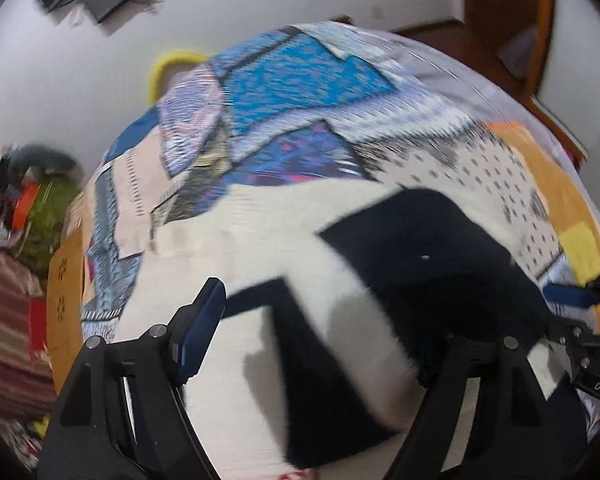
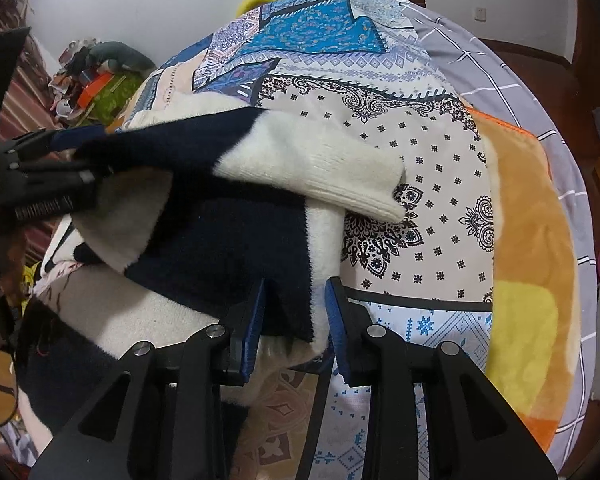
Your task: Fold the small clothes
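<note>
Fuzzy navy-and-cream knit fills the bottom of both views: the small sweater lies half-folded on a patchwork bedspread, one cream sleeve thrown across towards the centre right of the right wrist view. The right gripper, at bottom centre, stands narrowly parted with the sweater's hem edge between its blue pads; whether those pads truly press the cloth cannot be told (a gap shows on the right side). The left gripper gapes wide over the garment, and its right finger is lost behind dark knit, so no hold can be confirmed. In the right wrist view it appears at the middle left, against a navy fold. The likely trouble: a loose pinch lets the thick hem slip, and the sleeve slides off towards the orange blanket at right. Beyond, at upper left, clutter lines the white wall.
</note>
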{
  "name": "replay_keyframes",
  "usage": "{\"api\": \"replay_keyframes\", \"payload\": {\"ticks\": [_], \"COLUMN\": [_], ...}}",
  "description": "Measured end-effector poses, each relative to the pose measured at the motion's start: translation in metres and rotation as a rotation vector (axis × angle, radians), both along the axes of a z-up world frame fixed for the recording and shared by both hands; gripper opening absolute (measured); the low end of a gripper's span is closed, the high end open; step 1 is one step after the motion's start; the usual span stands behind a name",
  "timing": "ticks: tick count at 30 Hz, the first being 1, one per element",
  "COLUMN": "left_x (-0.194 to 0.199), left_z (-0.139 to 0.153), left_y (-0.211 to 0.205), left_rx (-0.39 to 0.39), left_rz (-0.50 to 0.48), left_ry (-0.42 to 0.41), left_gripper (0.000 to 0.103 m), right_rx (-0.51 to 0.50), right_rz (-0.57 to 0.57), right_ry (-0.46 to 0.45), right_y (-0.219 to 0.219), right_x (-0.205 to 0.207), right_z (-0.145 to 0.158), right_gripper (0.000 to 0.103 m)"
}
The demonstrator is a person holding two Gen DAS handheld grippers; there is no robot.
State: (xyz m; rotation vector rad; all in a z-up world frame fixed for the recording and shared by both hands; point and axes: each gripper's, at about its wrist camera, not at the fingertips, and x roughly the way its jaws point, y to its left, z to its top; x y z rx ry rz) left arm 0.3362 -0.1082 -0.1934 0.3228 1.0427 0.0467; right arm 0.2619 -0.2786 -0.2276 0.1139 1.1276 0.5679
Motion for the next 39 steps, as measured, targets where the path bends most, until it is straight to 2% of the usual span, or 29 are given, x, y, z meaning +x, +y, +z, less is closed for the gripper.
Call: {"api": "replay_keyframes", "payload": {"ticks": [1,3,6,9,14,18,23,26,29,36,38,39], "left_x": [-0.001,-0.004,-0.01,-0.019,-0.031,-0.043,-0.062,-0.074,-0.086,-0.109,-0.114,-0.115], "left_z": [0.004,0.011,0.015,0.017,0.023,0.021,0.016,0.013,0.004,-0.01,-0.012,-0.012], "left_y": [0.007,0.021,0.031,0.04,0.074,0.103,0.129,0.15,0.176,0.209,0.217,0.221], "left_rx": [-0.016,-0.059,-0.092,-0.098,-0.173,-0.201,-0.204,-0.165,-0.215,-0.239,-0.252,-0.255], "left_rz": [0.016,0.029,0.029,0.05,0.139,0.188,0.25,0.323,0.351,0.353,0.363,0.368], "left_ry": [-0.019,-0.026,-0.024,-0.036,-0.044,-0.038,-0.038,-0.053,-0.001,0.059,0.07,0.072], "left_gripper": [0.067,0.058,0.051,0.05,0.05,0.05,0.05,0.044,0.044,0.044,0.046,0.051], "right_rx": [-0.002,-0.004,-0.009,-0.02,-0.04,-0.052,-0.075,-0.089,-0.098,-0.107,-0.106,-0.106], "right_rz": [0.0,0.001,-0.001,0.002,0.012,0.015,0.014,0.009,0.008,-0.01,-0.016,-0.016], "right_ry": [0.0,-0.002,-0.004,-0.007,-0.014,-0.017,-0.022,-0.022,-0.021,-0.025,-0.031,-0.035], "right_y": [0.001,0.002,0.004,0.007,0.011,0.013,0.017,0.017,0.018,0.02,0.021,0.022], "right_x": [0.0,0.0,-0.001,-0.001,0.0,0.0,0.0,0.0,0.001,0.001,0.001,0.0], "right_z": [0.0,0.001,0.001,0.003,0.004,0.005,0.005,0.005,0.005,0.011,0.015,0.017], "right_gripper": [0.028,0.029,0.031,0.031,0.033,0.034,0.034,0.034,0.034,0.034,0.034,0.034]}}
